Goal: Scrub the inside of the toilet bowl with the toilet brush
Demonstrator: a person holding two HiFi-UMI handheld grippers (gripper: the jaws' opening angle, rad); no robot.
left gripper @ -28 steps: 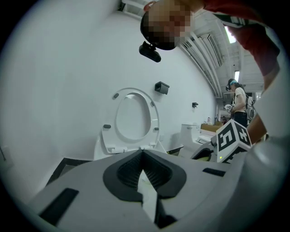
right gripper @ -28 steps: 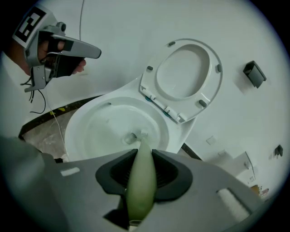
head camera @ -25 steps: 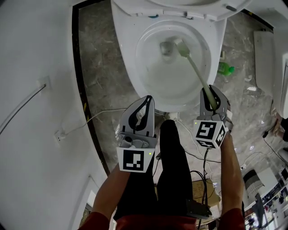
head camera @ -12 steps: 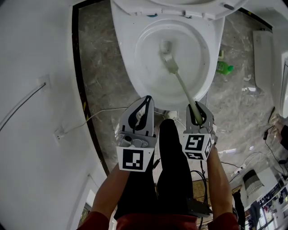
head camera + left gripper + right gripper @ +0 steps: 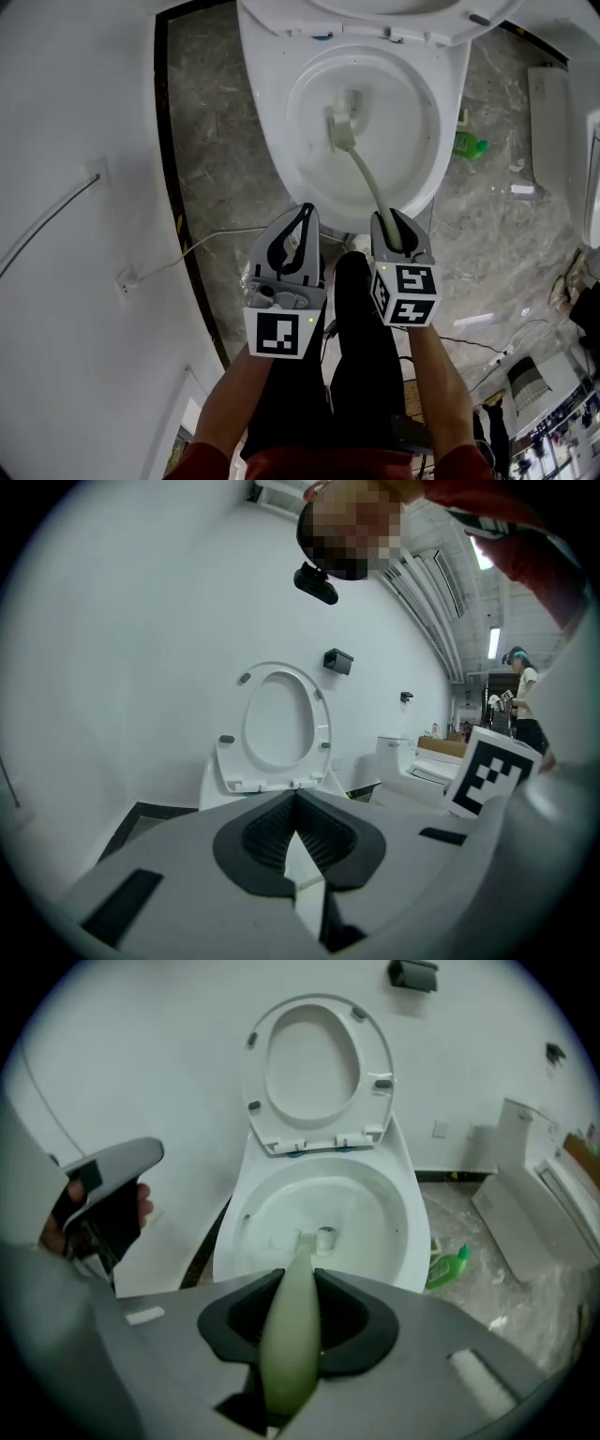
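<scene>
The floor [image 5: 211, 141] is grey veined stone, polished and probably slick when wet. On it stands the toilet bowl [image 5: 417, 131], smooth glazed white ceramic, oval, with steep curved walls that would let a brush skid rather than bite. Its seat [image 5: 314, 1063] is tipped up against the wall, a thin ring of hard white plastic.

The toilet brush [image 5: 361, 173] reaches from the near rim down into the bowl, its head [image 5: 339, 127] lying on the bottom just beside the drain opening. The handle is pale green plastic, round, swelling toward the grip end and tapering toward the head. It looks light and fairly stiff, though a shaft this slender may flex under a hard push. The head is too small to tell whether it is bristle or silicone. The thick end is the place to hold it, and the right hand-held gripper [image 5: 392, 225] is clenched on exactly that part, ribbed dark pads on either side.

The left hand-held gripper [image 5: 306, 211] hangs short of the bowl, jaws closed together with nothing between them.

A small green squeeze bottle [image 5: 469, 143] lies on the floor beside the bowl.
</scene>
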